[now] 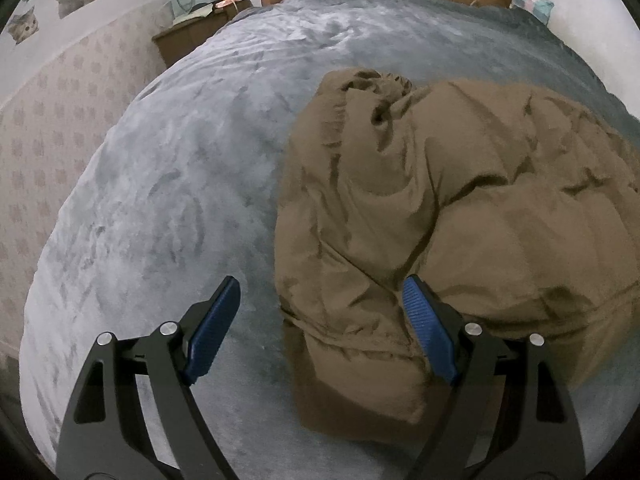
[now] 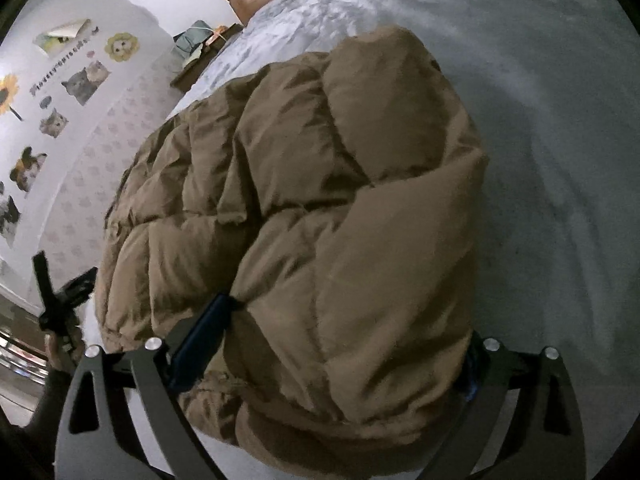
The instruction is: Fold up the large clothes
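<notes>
Both grippers matter here: our left gripper (image 1: pixel 320 308) hangs wide and empty over the jacket's near-left corner, and our right gripper (image 2: pixel 344 344) straddles the padded bulk, jaws wide, apparently not pinching. With the brown puffer jacket (image 1: pixel 440 208) bundled on the grey bedspread (image 1: pixel 168 184), we should probably press out trapped air and square the edges.

Dim, soft light, fisheye-warped edges, slight blur
</notes>
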Demonstrator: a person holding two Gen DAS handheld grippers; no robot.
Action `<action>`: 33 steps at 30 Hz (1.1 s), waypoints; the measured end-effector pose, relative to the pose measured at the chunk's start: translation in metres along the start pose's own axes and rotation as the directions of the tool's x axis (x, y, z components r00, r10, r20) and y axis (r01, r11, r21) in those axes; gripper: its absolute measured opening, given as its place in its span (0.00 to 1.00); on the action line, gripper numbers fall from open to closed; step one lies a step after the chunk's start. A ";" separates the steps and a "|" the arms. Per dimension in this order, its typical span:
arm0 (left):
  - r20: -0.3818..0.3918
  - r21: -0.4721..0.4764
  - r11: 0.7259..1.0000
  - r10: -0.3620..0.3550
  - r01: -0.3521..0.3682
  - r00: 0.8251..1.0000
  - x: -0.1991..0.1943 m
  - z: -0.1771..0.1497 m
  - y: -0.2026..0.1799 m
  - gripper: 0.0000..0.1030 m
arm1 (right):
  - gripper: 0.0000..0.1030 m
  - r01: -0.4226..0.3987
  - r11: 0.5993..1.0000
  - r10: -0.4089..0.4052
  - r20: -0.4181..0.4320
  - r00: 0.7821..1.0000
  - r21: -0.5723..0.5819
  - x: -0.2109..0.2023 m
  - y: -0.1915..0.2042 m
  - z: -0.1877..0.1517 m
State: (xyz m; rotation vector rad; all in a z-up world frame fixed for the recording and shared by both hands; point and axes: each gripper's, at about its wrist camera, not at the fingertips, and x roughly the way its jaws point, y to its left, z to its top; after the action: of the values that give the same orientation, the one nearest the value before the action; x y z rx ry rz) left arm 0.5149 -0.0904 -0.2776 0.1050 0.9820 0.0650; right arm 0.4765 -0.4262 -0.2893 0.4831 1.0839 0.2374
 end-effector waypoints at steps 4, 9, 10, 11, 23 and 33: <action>0.004 -0.005 1.000 -0.005 0.005 1.000 -0.004 0.001 0.012 0.80 | 0.85 0.065 0.997 -0.065 -0.009 0.998 -0.041 0.004 0.019 0.000; -0.023 -0.057 0.995 -0.080 0.079 0.997 -0.008 0.002 0.039 0.85 | 0.80 0.140 0.986 -0.143 -0.035 0.989 -0.088 0.005 0.030 -0.001; -0.032 -0.074 0.992 -0.106 0.103 0.994 -0.008 0.002 0.046 0.87 | 0.80 0.145 0.986 -0.148 -0.040 0.988 -0.087 0.007 0.030 0.000; -0.032 -0.085 0.990 -0.119 0.116 0.992 -0.008 0.002 0.049 0.87 | 0.80 0.146 0.986 -0.150 -0.044 0.988 -0.085 0.009 0.030 0.000; -0.139 -0.152 0.932 -0.351 0.330 0.926 0.032 0.007 0.065 0.97 | 0.81 0.145 0.988 -0.148 -0.050 0.988 -0.060 0.013 0.020 -0.003; -0.154 -0.223 0.827 -0.553 0.516 0.819 0.057 -0.022 0.055 0.97 | 0.82 0.133 0.989 -0.136 -0.042 0.990 -0.057 0.013 0.014 -0.005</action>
State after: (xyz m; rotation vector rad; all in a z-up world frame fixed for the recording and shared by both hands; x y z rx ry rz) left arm 0.5280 -0.0290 -0.3302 -0.3516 1.1862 -0.3695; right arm 0.4790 -0.4072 -0.2949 0.3556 1.1475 0.1595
